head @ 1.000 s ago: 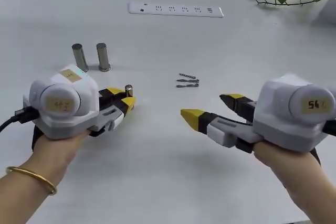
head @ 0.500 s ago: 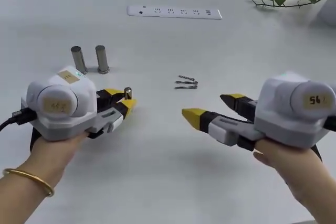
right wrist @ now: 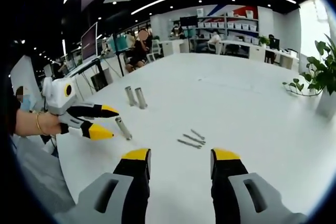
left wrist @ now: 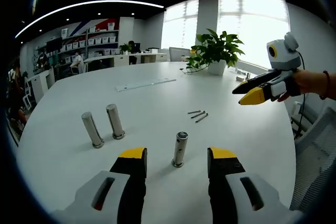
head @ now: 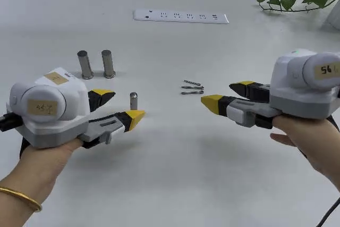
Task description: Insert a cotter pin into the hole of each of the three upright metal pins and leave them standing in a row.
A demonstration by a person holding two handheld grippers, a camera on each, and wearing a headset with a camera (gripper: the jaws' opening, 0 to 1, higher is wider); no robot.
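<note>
We hold the left gripper point(head: 121, 104) wide open, its yellow-tipped jaws on either side of the nearest metal pin point(head: 133, 100), which stands upright and untouched. Two more metal pins point(head: 108, 63) stand side by side farther back. The right gripper point(head: 226, 94) is spread open too, empty, near three cotter pins point(head: 192, 87) lying on the white table point(head: 175, 174). Its yellow sticker point(head: 325, 70) seems to read "56"; the left sticker point(head: 42, 107) we cannot read.
</note>
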